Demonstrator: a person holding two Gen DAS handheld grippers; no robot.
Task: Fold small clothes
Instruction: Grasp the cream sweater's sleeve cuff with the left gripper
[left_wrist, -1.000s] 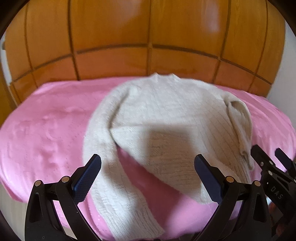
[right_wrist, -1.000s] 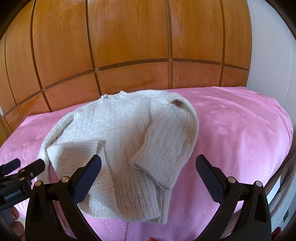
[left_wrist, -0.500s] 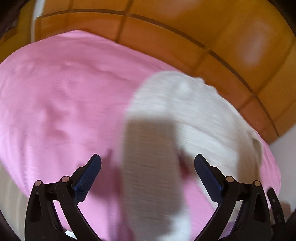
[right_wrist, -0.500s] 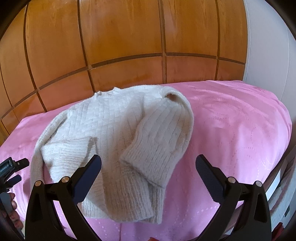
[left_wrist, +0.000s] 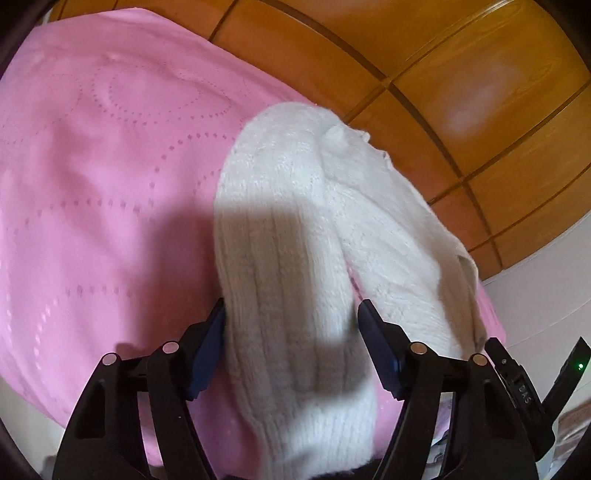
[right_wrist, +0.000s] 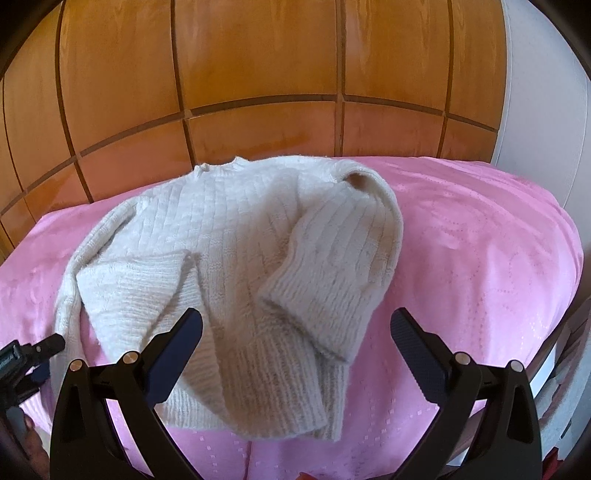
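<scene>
Cream knit, left wrist view: the sweater (left_wrist: 369, 206) lies on a pink bedspread (left_wrist: 92, 184), with its ribbed sleeve (left_wrist: 288, 314) running toward the camera.
Left gripper (left_wrist: 291, 343): its dark blue pads sit on either side of the sleeve, the left one touching the knit and the right one just beside it; partly closed around the sleeve, and whether it pinches the knit I cannot tell.
Right edge, same view: part of the other black tool shows at the near right.
Backdrop: orange wooden panelling (left_wrist: 461, 74) stands at the far side of the bed.

Cream knit, right wrist view: the sweater (right_wrist: 221, 236) lies spread on the pink bedspread (right_wrist: 480, 258), collar far, one sleeve (right_wrist: 340, 273) folded across the body on the right.
Right gripper (right_wrist: 295, 350): spread wide above the near hem, holding nothing.
Left gripper (right_wrist: 40, 354): seen at the near left edge, beside the sweater's left side.
Backdrop: wooden panelling (right_wrist: 258, 55) behind.
</scene>
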